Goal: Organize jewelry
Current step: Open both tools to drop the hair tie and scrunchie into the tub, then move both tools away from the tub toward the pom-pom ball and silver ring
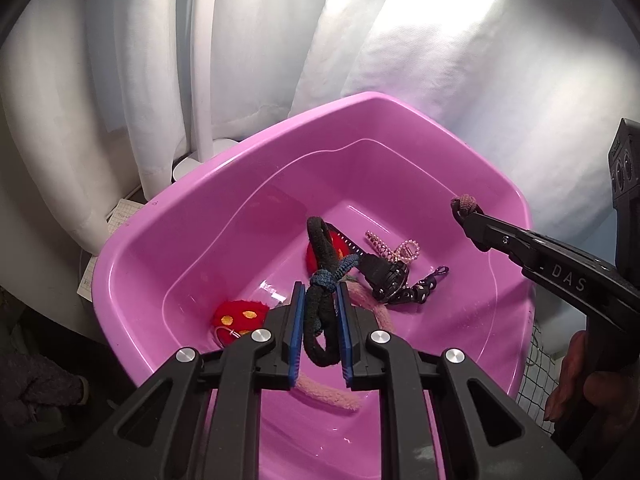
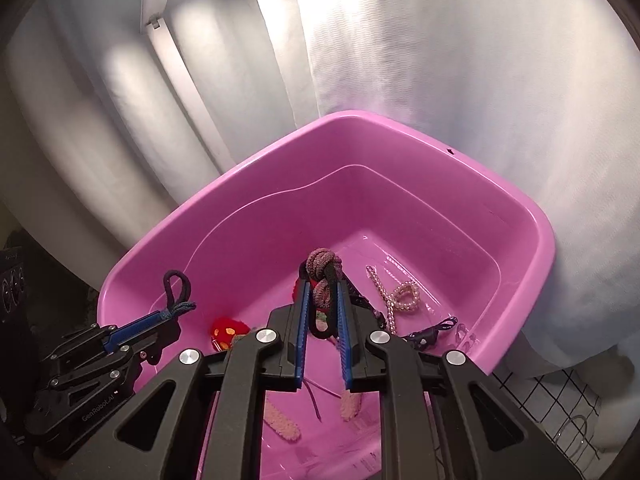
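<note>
Left wrist view: two knotted hair ties, one per tool. The left tool (image 1: 320, 300) is clamped on a black hair tie (image 1: 318, 280) with a blue band knotted round it, its long axis running along the fingers, loop pointing far. The right tool (image 2: 322, 296) is closed on a pinkish-brown hair tie (image 2: 324, 270), also lengthwise. Both hang over the pink tub (image 1: 280, 152), which holds two red fuzzy clips (image 1: 240, 314), one watch (image 1: 386, 276) and a bead strand (image 2: 400, 294).
</note>
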Tool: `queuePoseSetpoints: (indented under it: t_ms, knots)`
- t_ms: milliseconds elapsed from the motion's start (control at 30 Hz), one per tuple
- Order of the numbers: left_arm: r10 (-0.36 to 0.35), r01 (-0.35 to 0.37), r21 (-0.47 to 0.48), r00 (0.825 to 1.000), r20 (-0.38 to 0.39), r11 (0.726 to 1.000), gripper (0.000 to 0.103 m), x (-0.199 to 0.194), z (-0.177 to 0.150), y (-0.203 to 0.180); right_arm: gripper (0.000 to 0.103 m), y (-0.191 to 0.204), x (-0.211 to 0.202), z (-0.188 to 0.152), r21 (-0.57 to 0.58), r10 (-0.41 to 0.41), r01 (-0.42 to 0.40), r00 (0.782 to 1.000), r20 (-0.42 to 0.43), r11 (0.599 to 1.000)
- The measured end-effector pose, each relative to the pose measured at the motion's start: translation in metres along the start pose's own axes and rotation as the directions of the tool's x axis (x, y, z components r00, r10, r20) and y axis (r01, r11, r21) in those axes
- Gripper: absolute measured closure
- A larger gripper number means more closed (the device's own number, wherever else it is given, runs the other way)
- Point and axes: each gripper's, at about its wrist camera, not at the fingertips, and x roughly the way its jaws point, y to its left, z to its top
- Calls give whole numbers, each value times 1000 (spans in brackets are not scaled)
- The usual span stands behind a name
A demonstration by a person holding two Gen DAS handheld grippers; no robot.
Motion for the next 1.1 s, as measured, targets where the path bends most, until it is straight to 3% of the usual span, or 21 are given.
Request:
queuePoseSetpoints:
  t_ms: [233, 267, 300, 400, 467, 500, 567, 933, 1100]
  knots:
    - [11, -11, -5, 1000, -28, 1000, 87, 9, 0, -1, 89, 0, 9, 4, -3, -12, 12, 999, -35, 1000]
    - [12, -13, -7, 999, -33, 1000, 87, 10, -1, -1, 87, -1, 10, 4, 1, -11, 12, 999, -41, 1000]
    - [14, -14, -10, 999, -39, 1000, 87, 11, -1, 0, 77, -2, 10, 6, 5, -20, 21, 999, -45, 1000]
    - [26, -26, -11, 999, -43, 1000, 78, 11, -1, 2, 68, -3, 11, 10, 1, -32, 32, 998, -45, 999]
    - [36, -36, -8, 999, -35, 999, 59, 9, -1, 2, 61, -4, 9, 11, 0, -48, 48, 998, -38, 999]
    - [42, -42, -3, 999, -26, 999, 54, 6, -2, 2, 56, -5, 8, 11, 2, -52, 52, 998, -31, 999]
    - [47, -47, -14, 999, -2, 999, 23, 0, -1, 3, 54, -7, 4, 12, 8, -55, 56, 998, -19, 998]
    - [46, -45, -20, 999, 29, 999, 22, -14, -2, 6, 49, -13, -10, 11, 37, -68, 67, 998, 17, 997]
    - [54, -52, -30, 997, 62, 998, 14, -26, -2, 10, 45, -8, -22, 7, 44, -62, 60, 997, 49, 997]
